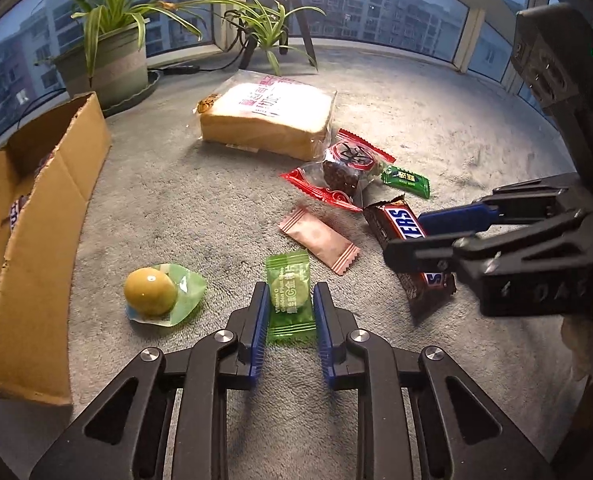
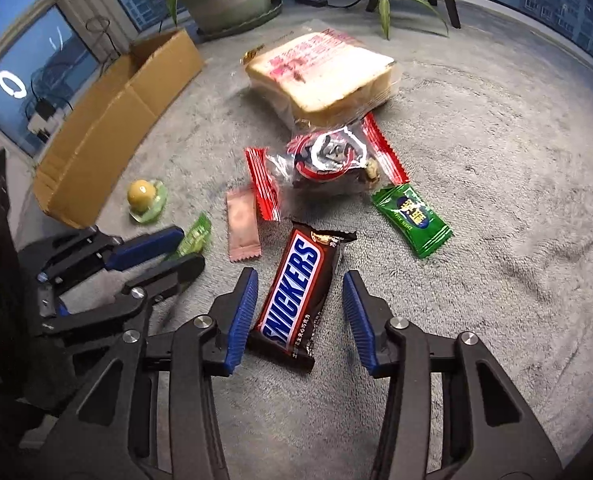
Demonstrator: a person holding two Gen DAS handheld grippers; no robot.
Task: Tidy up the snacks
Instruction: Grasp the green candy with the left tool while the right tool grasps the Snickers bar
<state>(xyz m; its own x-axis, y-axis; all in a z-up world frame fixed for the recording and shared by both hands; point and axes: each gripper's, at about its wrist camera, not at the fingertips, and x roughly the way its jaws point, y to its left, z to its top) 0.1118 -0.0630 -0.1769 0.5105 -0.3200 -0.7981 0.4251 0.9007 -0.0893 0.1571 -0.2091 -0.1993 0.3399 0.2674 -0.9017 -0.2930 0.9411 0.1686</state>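
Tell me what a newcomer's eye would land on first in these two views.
Probably the Snickers bar, lying on the grey carpet between the open fingers of the right gripper. Next, the green candy, framed the same way by the open left gripper. Behind them sit a bagged bread loaf and, to the left, an open cardboard box.

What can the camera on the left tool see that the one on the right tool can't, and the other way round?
Only the left view looks into the cardboard box, where wrappers show inside, and sees the green candy whole between the open left tool. Only the right view shows the full Snickers bar between the open right tool, and the whole dark green packet. Both show the bread bag, the red-wrapped snack, the pink sachet and the yellow ball sweet.
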